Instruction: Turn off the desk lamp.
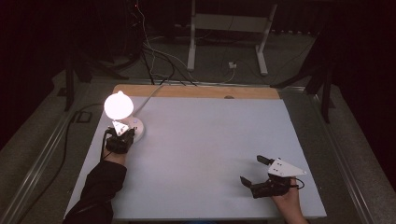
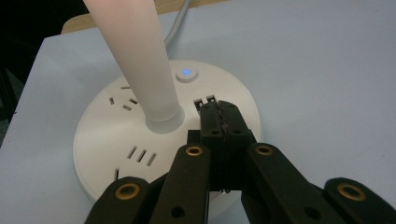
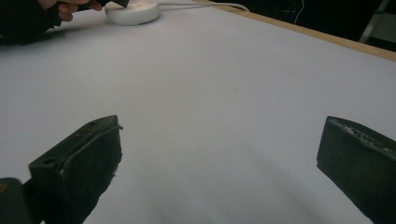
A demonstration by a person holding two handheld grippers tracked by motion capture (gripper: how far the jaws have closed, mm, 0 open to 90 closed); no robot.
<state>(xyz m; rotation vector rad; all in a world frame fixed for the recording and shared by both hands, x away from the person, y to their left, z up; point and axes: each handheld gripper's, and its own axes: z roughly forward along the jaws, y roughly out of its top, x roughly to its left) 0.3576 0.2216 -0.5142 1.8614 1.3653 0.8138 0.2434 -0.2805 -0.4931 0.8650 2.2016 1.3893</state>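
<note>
At the far left of the table, the white round plastic lamp base point(image 2: 140, 140) is standing near the left edge of the pale grey smooth table top point(image 1: 205, 149), and its glowing round lamp head point(image 1: 117, 105) is shining brightly above it. The lamp is probably standing there because its white cable point(image 1: 148, 98) is running off over the far edge, toward the floor.

The left gripper point(image 2: 223, 122) is resting just over the near side of this base. Its two black jaws are pressing flat against each other, with nothing between them, and the closed tip is pointing toward the small round button with the blue light point(image 2: 186, 73). I am thinking the jaws are closed so that they are making one narrow, stiff point, good for pushing a small switch. The tip is lying close to the button but apart from it, beside two small slots.

The base is looking matt and smooth, a flat disc with several socket slots cut in its top. The thick white stem point(image 2: 140, 60) is rising from its middle, a tube that is getting wider at the foot.

At the near right, well apart from the lamp, the right gripper point(image 1: 256, 171) is waiting low over the bare table. Its black, blocky jaws are standing wide and holding nothing, seemingly idle while the left hand is working.
</note>
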